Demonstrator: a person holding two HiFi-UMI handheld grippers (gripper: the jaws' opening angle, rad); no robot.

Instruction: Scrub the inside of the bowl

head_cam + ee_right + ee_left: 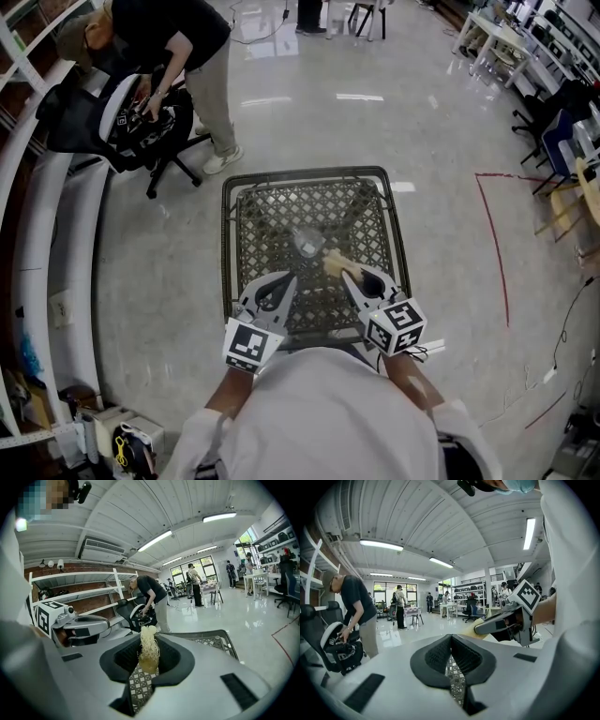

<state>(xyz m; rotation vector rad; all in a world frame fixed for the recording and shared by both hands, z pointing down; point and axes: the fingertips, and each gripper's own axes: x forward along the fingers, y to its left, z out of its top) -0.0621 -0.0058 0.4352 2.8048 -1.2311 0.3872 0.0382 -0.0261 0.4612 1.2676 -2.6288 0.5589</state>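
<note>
A small clear glass bowl (pixel 307 244) stands near the middle of the metal lattice table (pixel 253 220). My right gripper (pixel 349 275) hovers just right of it and nearer me, shut on a pale yellow fibrous scrubber (pixel 334 263). In the right gripper view the scrubber (pixel 149 651) sticks up from between the right gripper's (pixel 149 645) jaws. My left gripper (pixel 284 279) is over the table's near part, left of the bowl, shut with nothing in it. The left gripper (pixel 451 641) has its dark pads together, and the right gripper (pixel 506 620) shows beside it.
A person (pixel 192 47) bends over a black office chair (pixel 122 112) beyond the table's far left. White shelving (pixel 56 225) runs along the left. Red tape (pixel 497 244) marks the glossy floor at right; desks and chairs (pixel 553 112) stand far right.
</note>
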